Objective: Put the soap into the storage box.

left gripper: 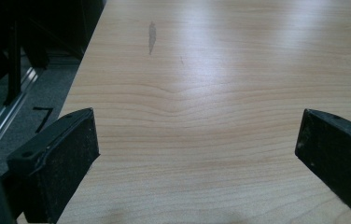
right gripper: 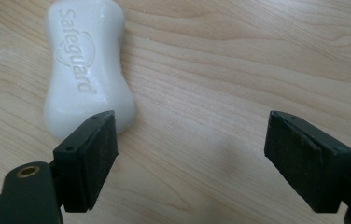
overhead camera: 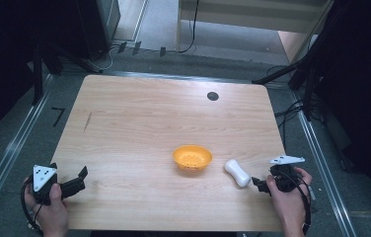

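The work in hand concerns one white soap bar [overhead camera: 237,173] lying flat on the counter [overhead camera: 139,123], just to the right of the orange bowl [overhead camera: 192,157] and apart from it. The bowl serves as the landmark for all places below.

**Key relation.** The right tongs [overhead camera: 258,184] sit on the far side of the soap from the bowl, close to the soap's near-right end. In the high view, the soap's long axis runs diagonally: one end points up and left toward the bowl, the other down and right toward the right tongs. In the right gripper view, the soap [right gripper: 86,70] lies ahead and to the left of the tongs' centre line [right gripper: 190,154], its nearest end just beside the left jaw and outside the gap. By this reading, a sideways correction toward the soap is needed before the jaws can straddle it.

**Nearer hand.** The right hand [overhead camera: 287,197] is much nearer the soap. The left hand [overhead camera: 50,207] is well apart from the bowl, at the counter's near-left corner.

**State of the tongs.**
- Right tongs: spread wide, nothing between the jaws.
- Left tongs [overhead camera: 77,180]: spread wide over bare wood, nothing between the jaws.

**Count.**
- Soap bars: one.
- Bowls: one; whether anything lies in it cannot be told.
- Tongs: two, one per hand.
- Round dark cable port [overhead camera: 212,96] in the counter, beyond the bowl: one.
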A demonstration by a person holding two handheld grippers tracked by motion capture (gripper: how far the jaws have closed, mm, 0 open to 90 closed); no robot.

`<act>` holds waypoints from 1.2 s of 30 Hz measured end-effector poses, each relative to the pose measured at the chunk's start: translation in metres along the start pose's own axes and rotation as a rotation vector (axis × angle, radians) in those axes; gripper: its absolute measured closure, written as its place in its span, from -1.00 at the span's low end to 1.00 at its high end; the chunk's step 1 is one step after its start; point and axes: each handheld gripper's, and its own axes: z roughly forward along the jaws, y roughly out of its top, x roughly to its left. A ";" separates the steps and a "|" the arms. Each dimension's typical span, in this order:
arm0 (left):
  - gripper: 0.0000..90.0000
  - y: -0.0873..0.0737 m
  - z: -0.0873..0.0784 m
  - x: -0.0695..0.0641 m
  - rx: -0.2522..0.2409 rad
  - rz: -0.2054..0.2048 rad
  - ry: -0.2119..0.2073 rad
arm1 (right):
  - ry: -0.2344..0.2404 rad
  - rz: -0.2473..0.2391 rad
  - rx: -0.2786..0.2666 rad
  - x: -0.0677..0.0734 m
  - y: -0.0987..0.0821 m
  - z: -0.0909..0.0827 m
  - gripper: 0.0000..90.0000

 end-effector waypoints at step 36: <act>-1.00 0.000 0.000 0.000 -0.001 -0.005 -0.001 | 0.059 -0.036 0.011 0.032 0.033 0.012 -0.64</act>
